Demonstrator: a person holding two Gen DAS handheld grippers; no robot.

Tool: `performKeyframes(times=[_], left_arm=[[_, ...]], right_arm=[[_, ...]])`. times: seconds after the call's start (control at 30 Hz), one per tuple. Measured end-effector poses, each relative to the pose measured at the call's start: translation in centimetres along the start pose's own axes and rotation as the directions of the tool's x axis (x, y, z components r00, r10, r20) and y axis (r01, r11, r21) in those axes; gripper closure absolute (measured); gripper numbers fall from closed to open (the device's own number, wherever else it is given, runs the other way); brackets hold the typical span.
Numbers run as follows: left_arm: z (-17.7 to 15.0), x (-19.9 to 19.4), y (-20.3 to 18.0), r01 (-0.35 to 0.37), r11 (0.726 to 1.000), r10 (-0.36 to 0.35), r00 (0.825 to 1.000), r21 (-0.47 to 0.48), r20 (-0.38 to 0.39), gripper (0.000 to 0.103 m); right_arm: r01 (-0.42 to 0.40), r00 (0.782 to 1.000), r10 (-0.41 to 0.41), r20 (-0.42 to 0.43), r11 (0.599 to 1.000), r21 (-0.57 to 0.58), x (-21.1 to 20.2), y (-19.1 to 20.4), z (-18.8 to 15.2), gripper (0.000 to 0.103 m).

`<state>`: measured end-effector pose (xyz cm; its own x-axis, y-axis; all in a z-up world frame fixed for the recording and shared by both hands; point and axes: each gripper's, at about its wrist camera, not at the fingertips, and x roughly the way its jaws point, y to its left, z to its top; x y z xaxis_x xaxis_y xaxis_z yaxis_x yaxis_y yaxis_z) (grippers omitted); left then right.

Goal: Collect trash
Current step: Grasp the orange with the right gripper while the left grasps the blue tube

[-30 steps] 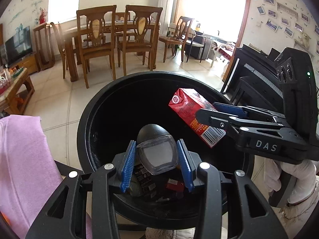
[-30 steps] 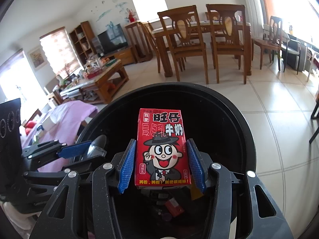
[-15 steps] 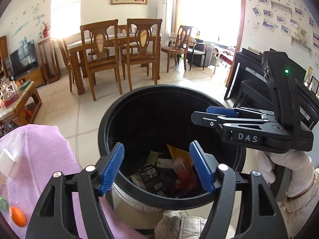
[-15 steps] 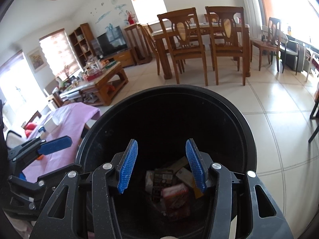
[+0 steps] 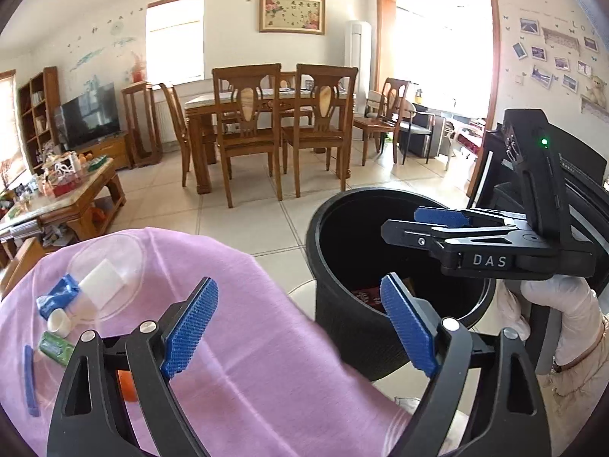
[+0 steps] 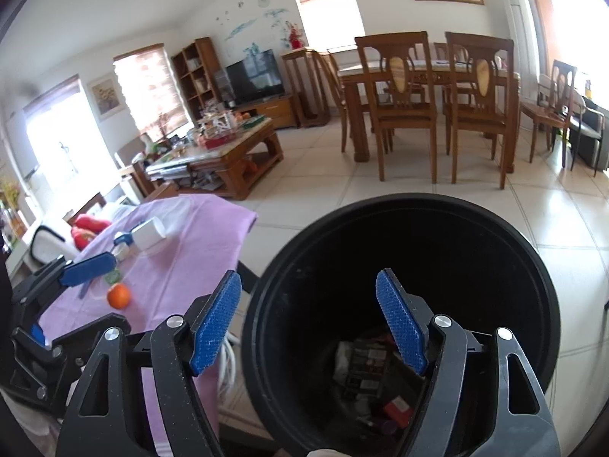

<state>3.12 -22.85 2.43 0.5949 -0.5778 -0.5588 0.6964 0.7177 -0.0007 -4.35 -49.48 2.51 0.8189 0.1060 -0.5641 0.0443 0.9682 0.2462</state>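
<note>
The black trash bin [image 5: 318, 236] stands beside a table under a pink cloth [image 5: 259, 373]. My left gripper [image 5: 300, 327] hangs over the cloth's edge and the bin's near wall. Its jaws are opening, with nothing between them. My right gripper [image 6: 310, 323] hovers over the bin [image 6: 533, 266], its jaws also opening and empty. Dropped trash [image 6: 365, 365] lies at the bin's bottom. On the cloth lie a blue wrapper [image 5: 57, 297], a white box [image 5: 102, 282], a clear plastic lid [image 5: 114, 255], a white cap [image 5: 59, 321] and a green packet [image 5: 57, 346].
An orange [image 6: 118, 296] sits on the cloth near the left gripper [image 6: 89, 264]. A gloved hand [image 5: 563, 312] holds the right gripper [image 5: 418, 224]. A tiled floor, a coffee table [image 6: 228, 144] and a dining set [image 5: 274, 114] lie beyond.
The left gripper let go of a dark piece with a clear window and the right dropped the red carton into the bin. Both jaws widened and pulled back; the left swung toward the pink cloth.
</note>
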Motion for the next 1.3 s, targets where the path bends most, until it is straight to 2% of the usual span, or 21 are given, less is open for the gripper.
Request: performKeyframes(times=[0.13, 0.3, 0.47, 0.57, 0.67, 0.77, 0.83, 1.07, 1.27, 1.3], left_arm=[[-0.7, -2.1, 4.5, -0.061, 0.995, 0.061, 0.998, -0.075, 0.006, 0.016], [-2.8, -4.9, 11.3, -0.175, 0.969, 0.177, 0.984, -0.176, -0.005, 0.016], [-5.1, -7.0, 18.4, -0.301, 0.914, 0.298, 0.953, -0.270, -0.056, 0.016], [-6.5, -6.8, 21.8, -0.378, 0.884, 0.353, 0.926, -0.274, -0.138, 0.016], [-7.8, -6.3, 24.6, -0.417, 0.862, 0.365, 0.905, -0.289, -0.217, 0.016], [-8.9, -6.0, 26.2, -0.436, 0.853, 0.365, 0.892, -0.287, -0.268, 0.016], [-9.2, -5.5, 26.8, -0.432, 0.855, 0.350, 0.889, -0.288, -0.296, 0.016], [-10.4, -3.9, 28.2, -0.442, 0.853, 0.328, 0.868, -0.277, -0.374, 0.017], [-10.3, -4.2, 28.4, -0.451, 0.847, 0.333, 0.863, -0.280, -0.381, 0.020], [-10.2, -4.1, 28.4, -0.453, 0.846, 0.335, 0.861, -0.279, -0.381, 0.020]], right_arm=[[-0.056, 0.998, 0.055, -0.024, 0.997, -0.057, 1.8, 4.3, 0.7, 0.030], [-0.135, 0.989, 0.125, -0.079, 0.981, -0.142, 4.7, 11.0, 0.5, 0.030], [-0.203, 0.973, 0.171, -0.153, 0.953, -0.223, 7.8, 17.2, -0.4, 0.030], [-0.234, 0.961, 0.178, -0.214, 0.931, -0.278, 9.8, 20.8, -1.2, 0.030], [-0.260, 0.951, 0.186, -0.246, 0.913, -0.313, 11.1, 23.3, -2.0, 0.030], [-0.250, 0.948, 0.159, -0.275, 0.907, -0.338, 12.5, 24.7, -2.3, 0.030], [-0.242, 0.945, 0.139, -0.295, 0.906, -0.348, 13.2, 25.0, -2.3, 0.030], [-0.188, 0.950, 0.062, -0.306, 0.896, -0.402, 14.7, 26.2, -2.6, 0.045], [-0.165, 0.947, 0.019, -0.320, 0.884, -0.437, 15.5, 26.7, -3.0, 0.051], [-0.163, 0.946, 0.012, -0.324, 0.881, -0.445, 15.7, 26.8, -3.1, 0.055]])
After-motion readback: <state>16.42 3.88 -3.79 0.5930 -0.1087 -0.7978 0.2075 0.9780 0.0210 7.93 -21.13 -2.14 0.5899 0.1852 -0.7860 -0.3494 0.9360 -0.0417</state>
